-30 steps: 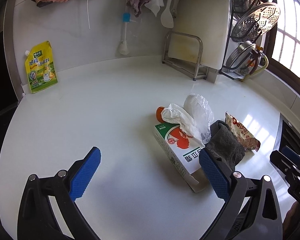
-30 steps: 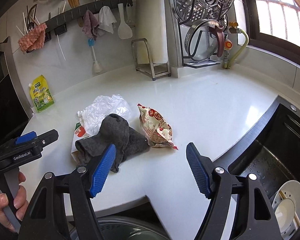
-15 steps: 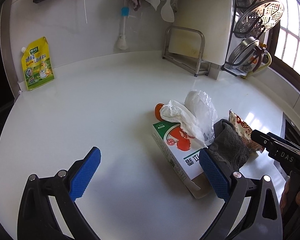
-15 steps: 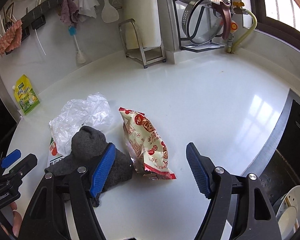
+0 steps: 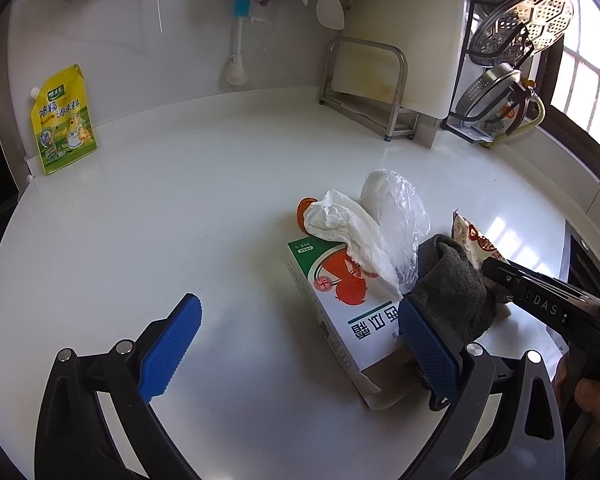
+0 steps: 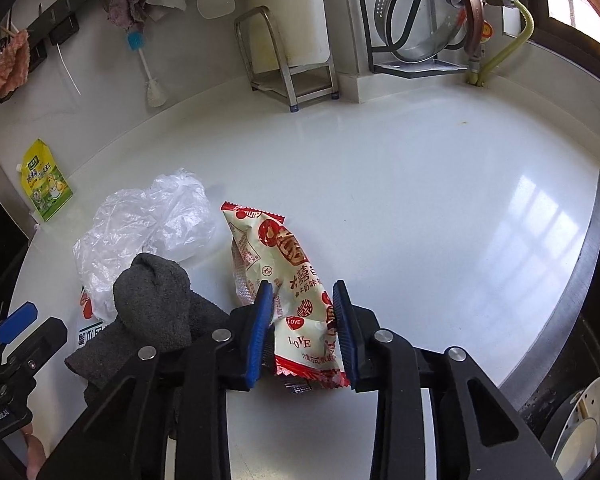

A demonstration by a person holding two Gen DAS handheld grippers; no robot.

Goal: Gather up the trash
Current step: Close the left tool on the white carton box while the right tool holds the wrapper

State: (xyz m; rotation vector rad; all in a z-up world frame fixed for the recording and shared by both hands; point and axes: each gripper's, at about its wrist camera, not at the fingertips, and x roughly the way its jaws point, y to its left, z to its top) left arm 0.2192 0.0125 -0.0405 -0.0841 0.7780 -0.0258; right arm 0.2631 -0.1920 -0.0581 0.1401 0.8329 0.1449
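My wrapper point(image 6: 296, 300) is glossy printed plastic, the sock point(image 6: 156, 308) matt knit cloth, the counter point(image 6: 420, 200) smooth gloss, the bag point(image 6: 148, 216) thin clear film.

snack wrapper point(image 6: 288, 280) showing cream with red print; cloth point(image 6: 156, 312) at lower left showing dark grey; carton point(image 5: 340, 304) showing white, green and red; pouch point(image 5: 62, 120) at upper left showing yellow-green; counter point(image 6: 420, 200) showing glossy white.

The snack wrapper point(image 6: 296, 300) reads "LOVE" (twice); the right hand-held gripper point(image 5: 540, 300) reads "DAS".
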